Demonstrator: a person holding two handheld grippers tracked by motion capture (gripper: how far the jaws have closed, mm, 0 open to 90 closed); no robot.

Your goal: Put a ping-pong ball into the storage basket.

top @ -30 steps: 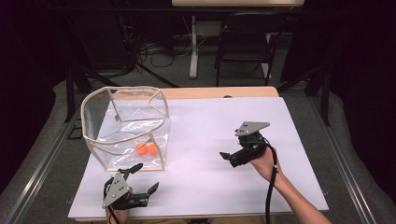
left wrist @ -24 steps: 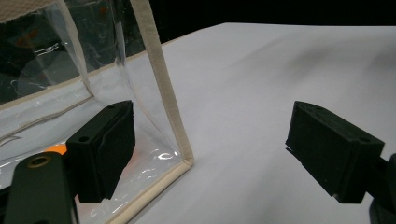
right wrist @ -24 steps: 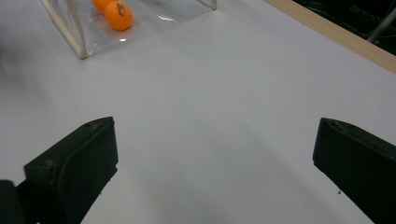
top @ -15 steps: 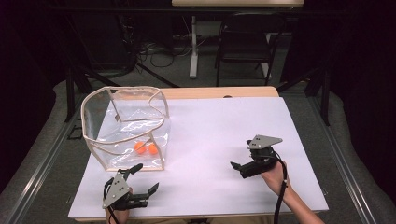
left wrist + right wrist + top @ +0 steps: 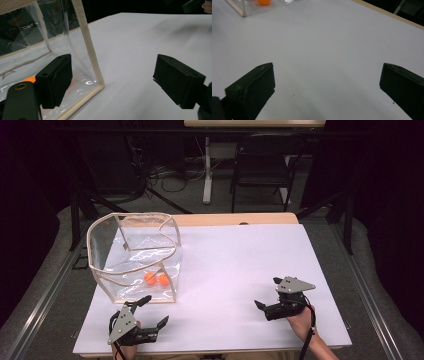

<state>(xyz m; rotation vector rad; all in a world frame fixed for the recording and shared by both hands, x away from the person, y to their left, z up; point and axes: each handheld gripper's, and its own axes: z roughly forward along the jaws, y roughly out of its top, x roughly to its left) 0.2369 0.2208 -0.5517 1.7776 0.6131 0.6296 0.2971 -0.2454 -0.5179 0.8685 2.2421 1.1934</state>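
A clear plastic bag with beige trim stands open at the left of the white table top. Two orange balls lie on its floor. My left gripper rests near the front edge, just in front of the bag, open and empty. In the left gripper view the bag's near corner seam rises between the spread jaws, and part of an orange ball shows behind the left one. My right gripper sits at the front right, open and empty, over bare sheet. An orange ball shows far off.
The table's wooden far edge runs behind the white sheet. A dark chair and a table leg stand on the floor beyond. A hand holds the right gripper near the front edge.
The right gripper has come back toward the front right of the table and lower. The left gripper, the bag and the balls have stayed put.
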